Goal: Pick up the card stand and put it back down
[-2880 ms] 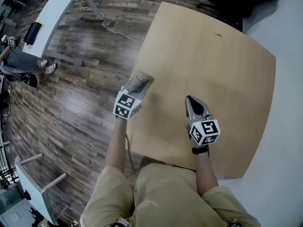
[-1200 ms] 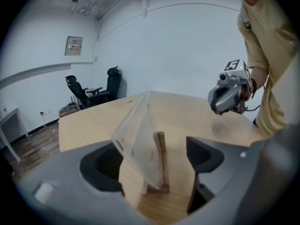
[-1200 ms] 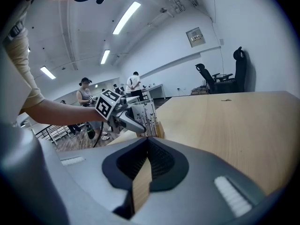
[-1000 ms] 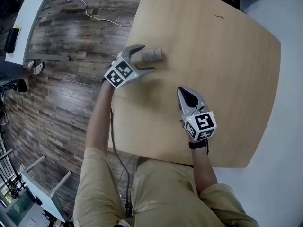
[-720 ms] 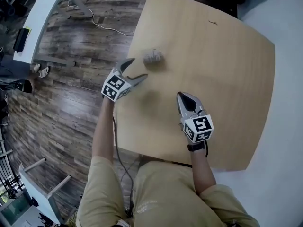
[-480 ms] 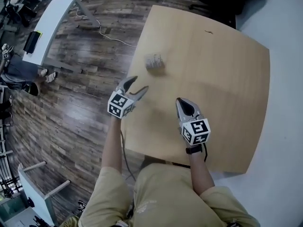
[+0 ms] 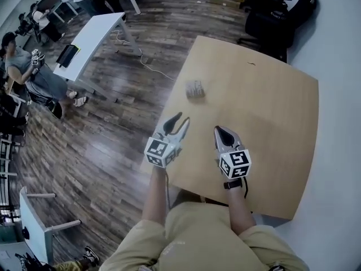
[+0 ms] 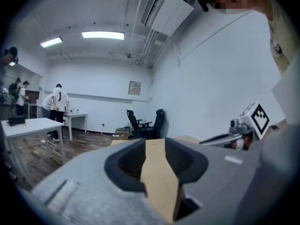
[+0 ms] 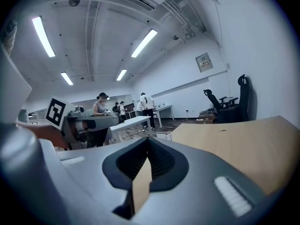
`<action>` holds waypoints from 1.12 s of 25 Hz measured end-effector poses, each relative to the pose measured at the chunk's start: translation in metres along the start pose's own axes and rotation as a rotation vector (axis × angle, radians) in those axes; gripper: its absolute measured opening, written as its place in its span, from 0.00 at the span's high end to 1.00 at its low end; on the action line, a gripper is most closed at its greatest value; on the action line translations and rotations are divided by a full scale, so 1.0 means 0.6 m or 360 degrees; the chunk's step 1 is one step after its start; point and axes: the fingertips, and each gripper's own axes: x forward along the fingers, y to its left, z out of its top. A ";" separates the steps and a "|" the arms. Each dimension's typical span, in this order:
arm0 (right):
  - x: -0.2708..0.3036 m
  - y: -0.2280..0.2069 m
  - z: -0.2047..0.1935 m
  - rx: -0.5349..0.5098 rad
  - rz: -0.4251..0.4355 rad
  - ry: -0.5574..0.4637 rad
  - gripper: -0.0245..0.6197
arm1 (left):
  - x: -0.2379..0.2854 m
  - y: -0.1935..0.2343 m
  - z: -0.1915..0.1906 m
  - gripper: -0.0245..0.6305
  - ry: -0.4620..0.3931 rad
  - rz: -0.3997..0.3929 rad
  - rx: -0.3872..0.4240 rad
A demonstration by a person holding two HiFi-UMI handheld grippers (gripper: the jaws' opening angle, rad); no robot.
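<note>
On worktop, near left edge, card stand is being left free, well ahead of both tools. Left tool is being held empty, jaws narrowly apart, just been closing. Right tool is being held closed, empty. Put-down judged done; only resting of tools is being called for.

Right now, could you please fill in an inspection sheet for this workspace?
Surface: pale wooden table.
Job's things: card stand set on the table near its left edge, apart from both tools.
Clutter: one small dark mark near the table's far edge.
Tools: left tool open by a narrow gap, its jaws have just been closing, nothing between them; right tool shut, empty.
Cables: one cable on the floor by the white desk.
Surroundings: plank floor, office chairs, a seated person at the left.
</note>
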 end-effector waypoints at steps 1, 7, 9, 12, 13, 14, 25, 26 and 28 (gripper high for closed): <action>-0.008 0.002 0.011 -0.0013 0.0002 -0.0026 0.95 | -0.008 -0.013 0.015 0.78 -0.0031 0.0027 0.0023; -0.067 0.006 0.072 -0.0081 -0.0019 -0.0178 0.95 | -0.046 -0.079 0.065 0.93 -0.0132 0.0215 0.0103; -0.090 0.003 0.088 -0.0102 -0.0042 -0.0213 0.95 | -0.054 -0.106 0.073 0.95 -0.0136 0.0252 0.0109; -0.117 0.001 0.103 -0.0150 -0.0068 -0.0245 0.95 | -0.066 -0.141 0.082 0.96 -0.0154 0.0302 0.0101; -0.124 0.002 0.105 -0.0164 -0.0071 -0.0252 0.95 | -0.071 -0.151 0.084 0.96 -0.0161 0.0325 0.0100; -0.130 0.004 0.106 -0.0173 -0.0073 -0.0259 0.95 | -0.076 -0.158 0.083 0.96 -0.0162 0.0352 0.0101; -0.189 -0.022 0.113 -0.0231 -0.0145 -0.0303 0.95 | -0.077 -0.213 0.044 0.96 -0.0125 0.0433 0.0076; -0.195 -0.029 0.114 -0.0233 -0.0160 -0.0309 0.95 | -0.074 -0.218 0.045 0.96 -0.0130 0.0430 0.0086; -0.206 -0.044 0.119 -0.0230 -0.0189 -0.0323 0.95 | -0.068 -0.228 0.051 0.96 -0.0136 0.0430 0.0106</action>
